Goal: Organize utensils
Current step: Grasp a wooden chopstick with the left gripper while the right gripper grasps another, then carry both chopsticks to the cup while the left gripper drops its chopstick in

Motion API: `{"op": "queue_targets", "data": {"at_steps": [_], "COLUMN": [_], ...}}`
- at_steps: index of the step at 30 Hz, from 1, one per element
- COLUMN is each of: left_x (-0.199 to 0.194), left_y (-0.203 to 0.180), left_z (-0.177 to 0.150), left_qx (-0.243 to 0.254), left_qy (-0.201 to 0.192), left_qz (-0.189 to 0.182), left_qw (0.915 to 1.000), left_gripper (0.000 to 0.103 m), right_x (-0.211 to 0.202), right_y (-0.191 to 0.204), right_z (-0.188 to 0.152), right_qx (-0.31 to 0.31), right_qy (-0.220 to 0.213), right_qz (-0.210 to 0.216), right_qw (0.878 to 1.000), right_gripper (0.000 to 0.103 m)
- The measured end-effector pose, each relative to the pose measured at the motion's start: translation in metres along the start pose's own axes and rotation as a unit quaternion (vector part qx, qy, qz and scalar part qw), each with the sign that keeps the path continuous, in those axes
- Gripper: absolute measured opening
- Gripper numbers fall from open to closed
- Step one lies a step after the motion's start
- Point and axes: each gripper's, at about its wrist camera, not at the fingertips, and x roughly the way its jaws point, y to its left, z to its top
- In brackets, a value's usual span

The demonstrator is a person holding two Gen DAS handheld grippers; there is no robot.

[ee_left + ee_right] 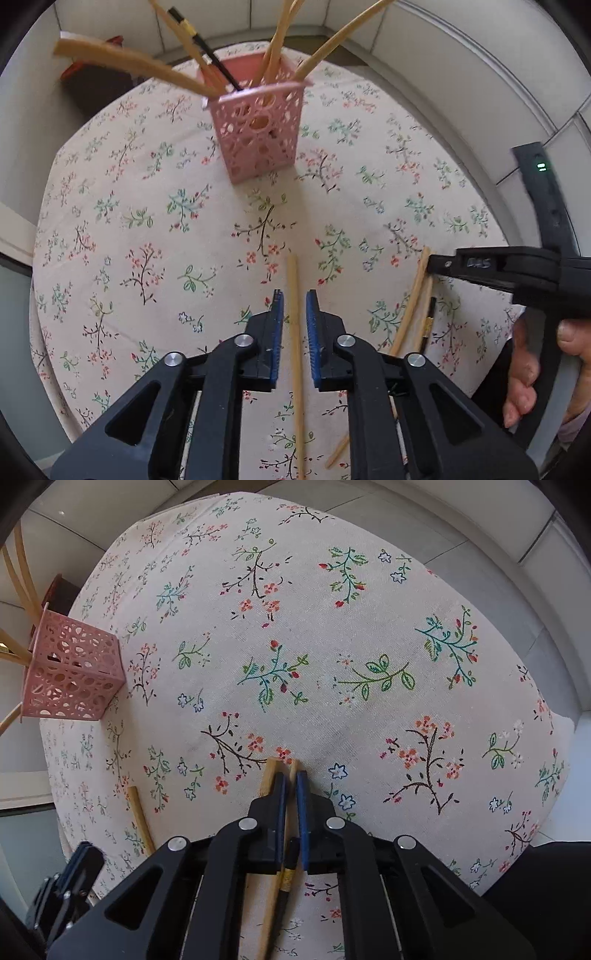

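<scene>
The chopstick (294, 332) under the left gripper (294, 306) is a thin, stiff wooden stick, surely light and inclined to roll or slip, so it is best pinched across its width near the middle, where it will not tip. It lies flat on the tablecloth (147, 221) near the table's near edge, and the left jaws stand apart on either side of it without touching. The right gripper (291, 786) has its jaws together on 1 pale stick (293, 771) in a small bundle (275, 878) closer to the right edge (a second pale stick lies just outside the left pad, and a dark one with a gold band runs underneath; whether that one is also caught I cannot tell). The pink holder (258, 125) stands upright toward the far edge, well apart from both, already carrying several sticks. The cloth is a soft floral fabric over a round table, likely to give some grip but to bunch under a dragged tip. White tiled walls close in behind.
</scene>
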Motion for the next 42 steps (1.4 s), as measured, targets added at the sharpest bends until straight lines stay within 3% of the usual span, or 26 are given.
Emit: {"op": "queue_targets", "data": {"at_steps": [4, 6, 8, 15, 16, 18, 19, 22, 26, 32, 39, 42], "left_x": [0.030, 0.037, 0.042, 0.062, 0.062, 0.062, 0.063, 0.063, 0.050, -0.027, -0.106, -0.135], "left_y": [0.004, 0.004, 0.004, 0.000, -0.003, -0.010, -0.015, -0.024, -0.018, -0.010, -0.014, -0.016], "left_z": [0.004, 0.009, 0.014, 0.022, 0.023, 0.026, 0.026, 0.025, 0.015, -0.013, -0.053, -0.068], "left_qx": [-0.013, -0.018, -0.026, -0.025, -0.019, -0.010, -0.004, 0.005, -0.017, -0.039, -0.068, -0.073], "left_qy": [0.040, 0.044, 0.047, 0.061, 0.059, 0.054, 0.056, 0.047, 0.015, -0.082, -0.184, -0.243], "left_qz": [0.020, 0.021, 0.022, 0.044, 0.051, 0.044, 0.043, 0.065, 0.054, 0.017, 0.023, 0.021], "left_qw": [0.9989, 0.9986, 0.9983, 0.9968, 0.9968, 0.9975, 0.9975, 0.9968, 0.9983, 0.9958, 0.9803, 0.9671], "left_gripper": [0.019, 0.027, 0.050, 0.050, 0.046, 0.024, 0.007, 0.006, 0.006, 0.006, 0.006, 0.006], "right_x": [-0.018, -0.027, -0.036, -0.047, -0.050, -0.056, -0.058, -0.071, -0.094, -0.138, -0.186, -0.202], "right_y": [-0.004, -0.006, -0.009, -0.020, -0.020, -0.019, -0.018, -0.017, -0.013, -0.001, 0.011, 0.016], "right_z": [0.001, 0.002, 0.004, 0.009, 0.009, 0.006, 0.006, 0.003, -0.004, -0.024, -0.066, -0.080], "right_qx": [-0.003, -0.005, -0.008, -0.013, -0.015, -0.021, -0.025, -0.041, -0.068, -0.138, -0.236, -0.268], "right_qy": [-0.018, -0.025, -0.029, -0.039, -0.042, -0.049, -0.052, -0.066, -0.089, -0.133, -0.166, -0.176], "right_qz": [0.035, 0.045, 0.055, 0.093, 0.096, 0.101, 0.103, 0.109, 0.131, 0.168, 0.204, 0.214], "right_qw": [0.999, 0.999, 0.998, 0.995, 0.994, 0.993, 0.993, 0.991, 0.985, 0.967, 0.936, 0.923], "right_gripper": [0.005, 0.005, 0.005, 0.005, 0.005, 0.005, 0.005, 0.005, 0.005, 0.005, 0.005, 0.005]}}
